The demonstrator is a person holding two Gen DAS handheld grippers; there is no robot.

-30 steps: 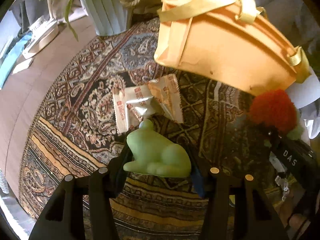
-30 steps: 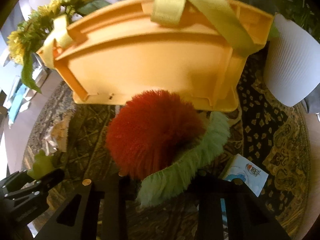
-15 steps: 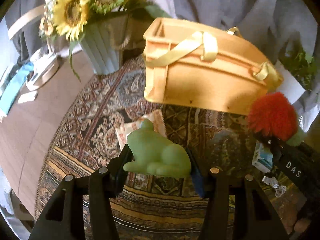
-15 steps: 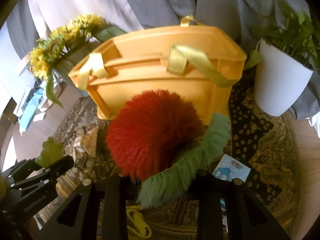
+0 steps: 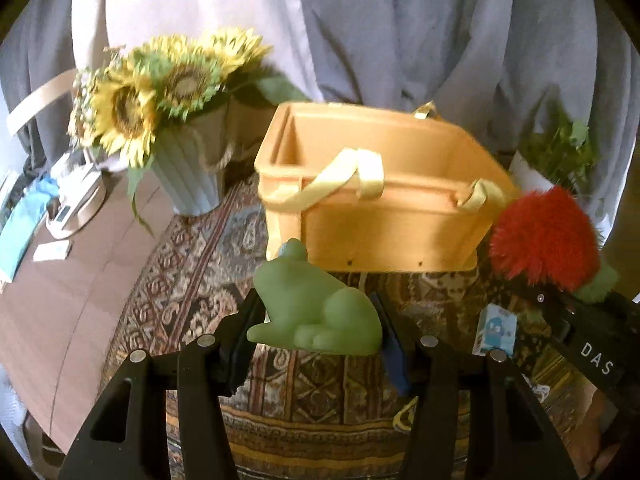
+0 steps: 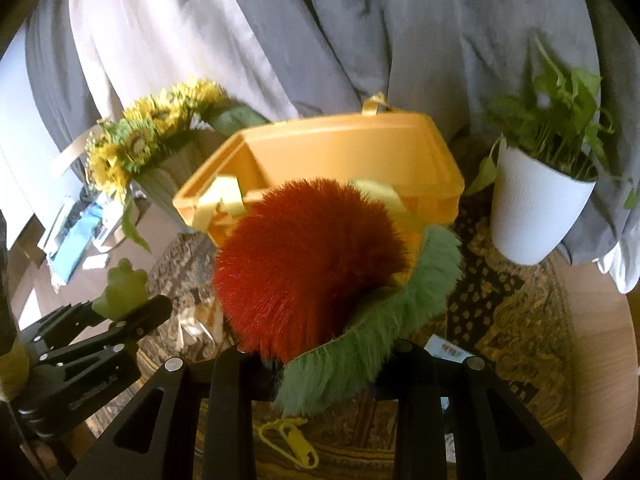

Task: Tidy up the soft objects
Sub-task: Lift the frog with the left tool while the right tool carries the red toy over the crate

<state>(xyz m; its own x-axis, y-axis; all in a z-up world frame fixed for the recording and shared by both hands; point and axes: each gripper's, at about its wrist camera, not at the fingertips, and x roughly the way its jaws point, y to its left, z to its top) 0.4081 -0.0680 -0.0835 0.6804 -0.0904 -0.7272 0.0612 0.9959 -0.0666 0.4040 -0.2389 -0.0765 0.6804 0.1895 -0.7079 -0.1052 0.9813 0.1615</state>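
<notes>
The left gripper [image 5: 316, 316] is clamped on the green frog [image 5: 316, 312] and the right gripper [image 6: 320, 344] on the red-and-green plush [image 6: 312, 264], both held in the air short of the orange bin [image 5: 384, 216]. Each should clear the near rim and the slack yellow handles (easy to snag) before letting go. The bin sits on a patterned rug [image 5: 192, 280] over a wooden table, with sunflowers [image 5: 160, 84], a potted plant [image 6: 536, 200] and grey curtains behind.

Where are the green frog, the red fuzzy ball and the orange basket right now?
green frog [image 5: 316, 316], left wrist view, on its flank.
red fuzzy ball [image 6: 312, 268], right wrist view, on its middle.
orange basket [image 5: 392, 232], left wrist view, on its front wall.
</notes>
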